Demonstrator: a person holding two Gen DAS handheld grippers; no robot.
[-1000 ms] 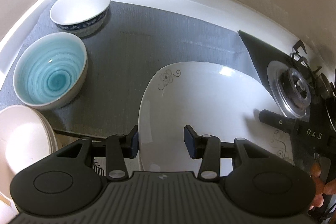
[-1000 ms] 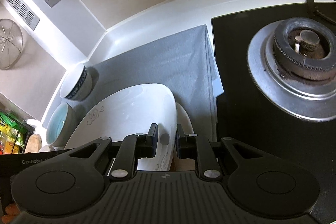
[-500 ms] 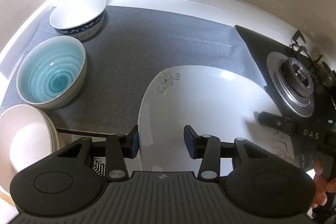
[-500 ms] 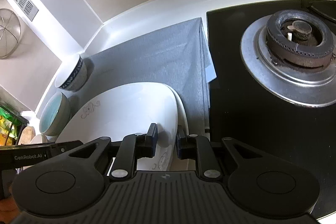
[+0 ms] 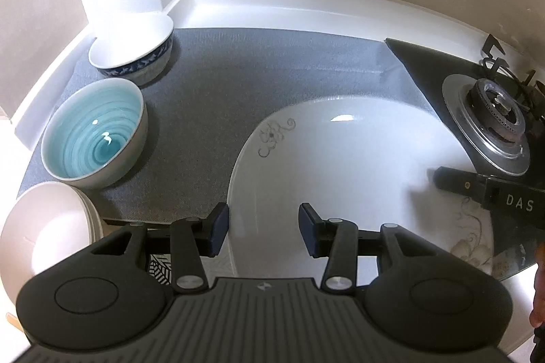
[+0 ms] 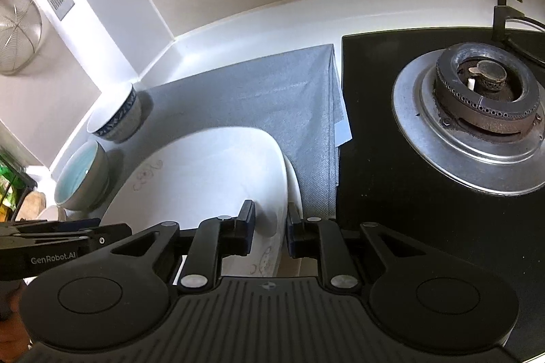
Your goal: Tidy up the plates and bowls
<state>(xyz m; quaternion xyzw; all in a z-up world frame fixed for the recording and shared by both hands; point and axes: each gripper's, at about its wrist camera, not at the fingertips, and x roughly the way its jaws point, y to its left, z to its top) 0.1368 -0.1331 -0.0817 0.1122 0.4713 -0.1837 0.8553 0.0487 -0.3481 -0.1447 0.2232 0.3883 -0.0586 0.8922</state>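
The large white plate (image 5: pixel 340 165), glazed ceramic with a faint floral motif, lies on the grey mat (image 5: pixel 238 73) over the tabletop, its right rim between the fingers of the right gripper (image 6: pixel 270 228). These are opening; the pads appear to stand just off the rim. The plate is judged rigid, slippery, fairly heavy and breakable; hold at the rim. A second plate edge (image 6: pixel 295 189) shows beneath. The left gripper (image 5: pixel 260 232) hangs open over the near rim, holding nothing. Beyond stand a turquoise-glazed bowl (image 5: pixel 95 138), a blue-patterned bowl (image 5: pixel 133 53) and stacked pale dishes (image 5: pixel 44 243).
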